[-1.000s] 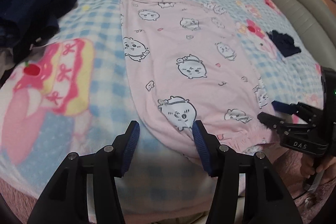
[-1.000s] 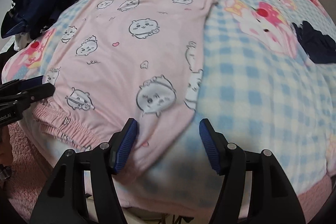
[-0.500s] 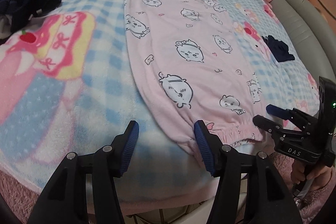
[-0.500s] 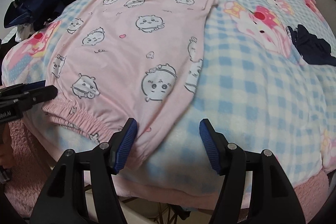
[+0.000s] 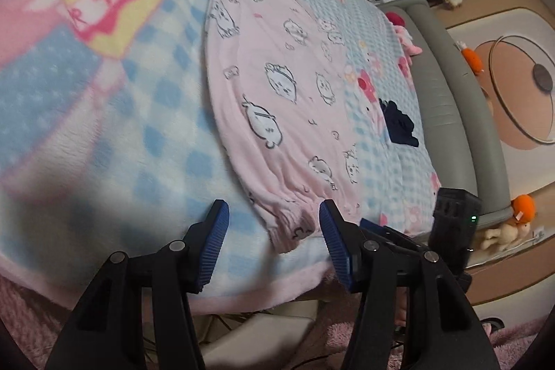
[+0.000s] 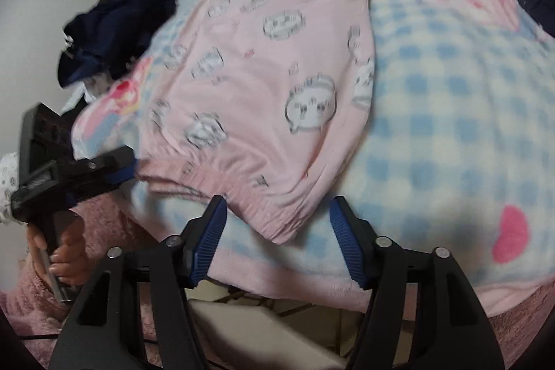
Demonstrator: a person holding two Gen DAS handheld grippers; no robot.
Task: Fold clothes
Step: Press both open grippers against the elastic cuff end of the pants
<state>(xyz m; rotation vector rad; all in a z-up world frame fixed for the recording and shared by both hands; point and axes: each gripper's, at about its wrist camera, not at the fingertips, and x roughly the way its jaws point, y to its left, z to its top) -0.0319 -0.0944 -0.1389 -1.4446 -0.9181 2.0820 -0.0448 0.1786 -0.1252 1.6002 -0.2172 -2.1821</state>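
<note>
On the checked blanket (image 5: 163,141), the pink pyjama trousers (image 5: 284,85) are lying flat and unfolded, while the left gripper (image 5: 270,231) and right gripper (image 6: 277,227) are closing, fingers apart, around waistband corners.

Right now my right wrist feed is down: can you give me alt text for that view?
The right gripper, jaws closing but not yet touching cloth, hovers over the near elastic-waist corner of pink cartoon-print pajama pants laid flat on a blue checked blanket. The left gripper sits at the waistband's other corner; dark clothes are piled behind.
</note>
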